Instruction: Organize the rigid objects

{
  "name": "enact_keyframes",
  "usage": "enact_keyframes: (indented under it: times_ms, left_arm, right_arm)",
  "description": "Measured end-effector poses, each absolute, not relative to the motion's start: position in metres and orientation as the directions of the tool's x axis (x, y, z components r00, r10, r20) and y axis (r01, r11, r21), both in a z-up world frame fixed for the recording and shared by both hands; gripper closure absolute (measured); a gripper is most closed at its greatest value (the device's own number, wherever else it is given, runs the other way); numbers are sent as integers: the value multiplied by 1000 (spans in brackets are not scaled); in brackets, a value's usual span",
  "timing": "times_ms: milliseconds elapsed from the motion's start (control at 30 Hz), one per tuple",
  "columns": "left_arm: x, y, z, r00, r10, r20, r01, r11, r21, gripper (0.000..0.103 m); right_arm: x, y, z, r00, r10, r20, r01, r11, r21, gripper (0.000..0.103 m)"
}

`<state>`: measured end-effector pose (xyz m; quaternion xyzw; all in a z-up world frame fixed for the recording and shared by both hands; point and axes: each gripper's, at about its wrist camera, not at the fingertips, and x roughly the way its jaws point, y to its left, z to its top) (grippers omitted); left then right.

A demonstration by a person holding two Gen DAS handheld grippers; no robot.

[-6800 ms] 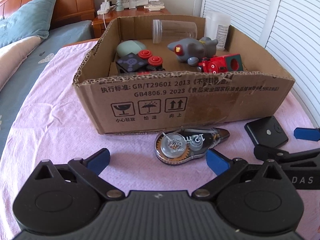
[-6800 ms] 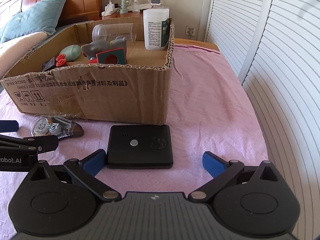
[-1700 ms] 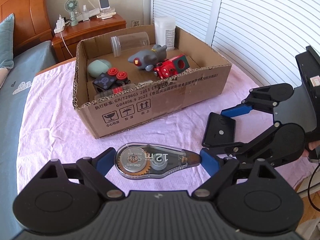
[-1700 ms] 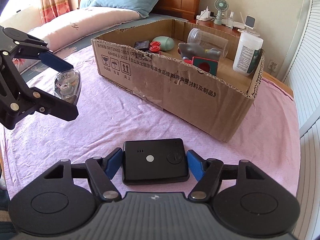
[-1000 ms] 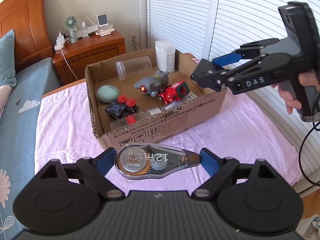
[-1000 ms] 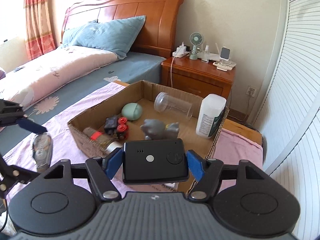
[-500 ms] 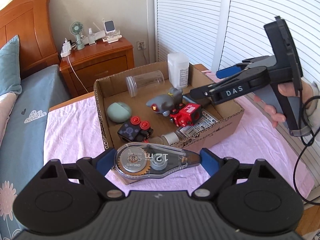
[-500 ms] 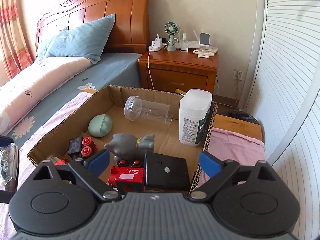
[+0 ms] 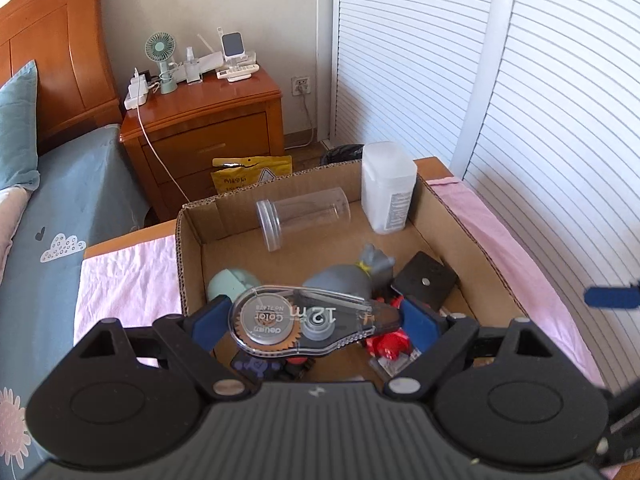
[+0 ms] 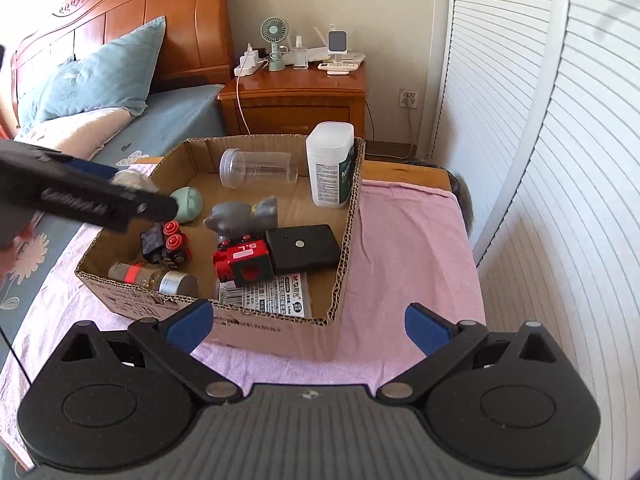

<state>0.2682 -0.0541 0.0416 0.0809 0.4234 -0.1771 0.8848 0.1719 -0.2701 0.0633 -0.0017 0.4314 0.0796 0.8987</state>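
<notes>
Since a second ago the black box [image 10: 303, 248] has left the right gripper [image 10: 310, 318] and now lies inside the cardboard box [image 10: 347, 216], against its right wall, just beside the red cube toy [image 10: 243, 265]. Its fingers [image 10: 190, 324] stand wide apart with nothing between them, drawn back over the box's near right corner, presumably to clear the way. The left gripper [image 9: 312, 322] has carried the correction tape dispenser [image 9: 304, 322] over the box and holds it clamped lengthwise between both blue fingers [image 9: 206, 320], above the grey toy [image 9: 344, 280] and green egg-shaped thing [image 9: 228, 284]. Gripping it by its ends keeps the flat body level for a drop into the free floor near the front wall. The box sits on the desk's pink cloth [image 10: 408, 240], toward its far edge.
</notes>
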Motion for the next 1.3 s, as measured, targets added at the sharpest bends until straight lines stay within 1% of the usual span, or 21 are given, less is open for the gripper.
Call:
enact_keyframes:
  times_ms: [200,333,433,567,667,733,867,1000,1067,1133,1200,1300]
  left_arm:
    - [318,-66,20,545,-220,-809,320,947,-42,13]
    - [325,-67,15,547,-233,-804,304,950,-69,11]
    - [314,-67,20,598,-217,-771,308,951,-29,8]
    - [293,-65,35,645,-210,-735,324,946,15,8]
    - [266,-60,49,665,-225,-712,347,938,27,7]
    - [245,-53,58,688,-240,-685,353,935,27,3]
    - [194,-37,70,750,-225,-622,318,947,40,2]
    - [152,-30,69,753,-149,-641,259,962,81,2]
    - [136,-28,63,740,-101,-666,212,973,88,2]
    - [127,-25,57,706,-91,-702,193,979,67,2]
    - [119,-21,53,696,-84,-713,158,987,38,2]
    - [110,-18,51,694,-52,-718,116,993,39,2]
  right_arm:
    - [158,-276,62,627,147,-765,-93,989,114,0]
    - [159,-279,62,629,143,-764,-72,989,126,0]
    - [159,-280,61,627,131,-768,-62,991,118,0]
    - [158,-280,60,623,134,-771,-50,990,132,0]
    - [156,-279,63,624,117,-773,-33,992,124,0]
    - [153,-277,67,626,107,-773,-25,993,116,0]
    - [145,-271,73,630,80,-772,-9,995,96,0]
    - [134,-267,75,634,43,-772,23,997,75,0]
    - [130,-265,75,632,38,-774,40,996,81,0]
    - [124,-262,75,626,42,-779,47,995,91,0]
    - [120,-256,75,621,41,-783,39,996,83,0]
    - [112,-246,77,621,34,-783,21,998,60,0]
